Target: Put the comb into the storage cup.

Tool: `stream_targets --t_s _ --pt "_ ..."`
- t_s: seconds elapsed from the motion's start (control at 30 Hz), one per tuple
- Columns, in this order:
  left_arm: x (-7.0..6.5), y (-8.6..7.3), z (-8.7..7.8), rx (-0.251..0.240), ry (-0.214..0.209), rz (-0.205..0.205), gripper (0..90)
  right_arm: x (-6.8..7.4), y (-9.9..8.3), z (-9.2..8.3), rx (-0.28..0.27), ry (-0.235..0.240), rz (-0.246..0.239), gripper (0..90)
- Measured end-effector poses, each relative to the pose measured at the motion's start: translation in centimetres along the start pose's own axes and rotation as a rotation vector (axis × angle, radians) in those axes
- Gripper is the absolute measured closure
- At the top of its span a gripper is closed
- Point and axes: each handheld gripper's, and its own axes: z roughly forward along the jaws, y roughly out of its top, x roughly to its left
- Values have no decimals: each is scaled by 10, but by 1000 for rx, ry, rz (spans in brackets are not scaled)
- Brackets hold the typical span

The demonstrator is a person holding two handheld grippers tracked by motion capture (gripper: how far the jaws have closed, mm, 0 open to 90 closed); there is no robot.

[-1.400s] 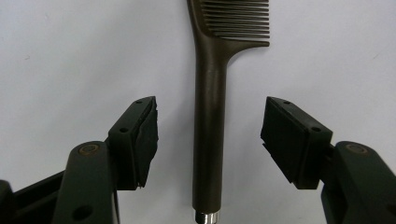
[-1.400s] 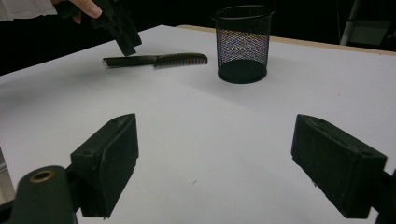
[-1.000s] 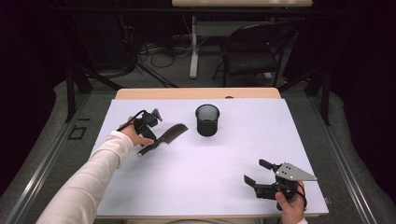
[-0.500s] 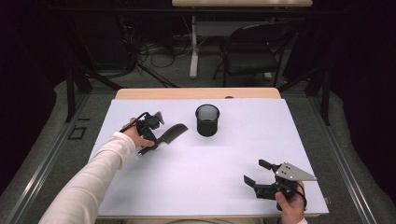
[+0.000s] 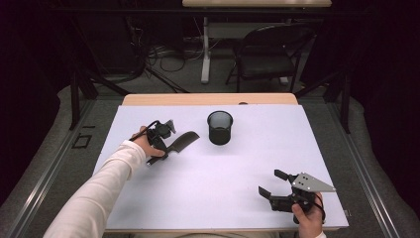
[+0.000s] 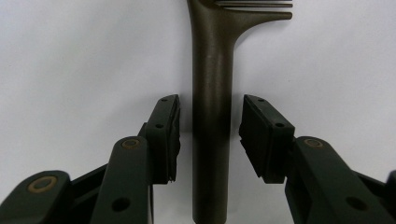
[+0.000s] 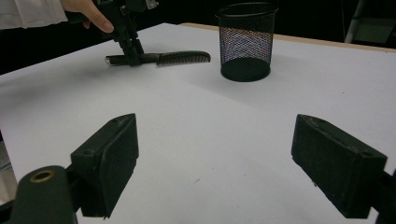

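A dark comb [image 5: 184, 141] lies flat on the white table top [image 5: 223, 168], left of a black mesh cup [image 5: 220, 127]. My left gripper [image 5: 165, 148] points down over the comb's handle [image 6: 212, 56]. Its jaws have just been closing and now straddle the handle, with a thin gap showing at each pad [image 6: 169, 126], so nothing is pressed. The right gripper view shows that same gripper [image 7: 130, 56] standing on the comb [image 7: 177, 57], with the cup [image 7: 246, 42] to its right. My right gripper [image 5: 271, 183] rests near the front right edge, wide open with only bare table between its pads [image 7: 112, 158].
The mesh cup stands upright at the table's middle back. A wooden strip [image 5: 208, 99] edges the far side. Beyond it are a folding chair [image 5: 270, 54] and cables on the floor.
The left gripper's jaws have drawn in around the comb's handle, and the hand has barely shifted. The comb, the cup and the right gripper stay where they were.
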Motion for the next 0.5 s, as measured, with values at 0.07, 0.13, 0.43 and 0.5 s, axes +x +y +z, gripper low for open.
stream_targets --t_s 0.07,0.13,0.43,0.5 --pt "0 0 0 1 -1 1 582 0 0 0 2 0 1 147" --pt "0 0 0 2 1 3 596 0 0 0 3 1 4 147" --pt "0 -1 -1 15 7 11 640 0 0 1 2 3 7 147" --pt "0 -1 -1 18 9 13 647 0 0 0 3 3 4 146"
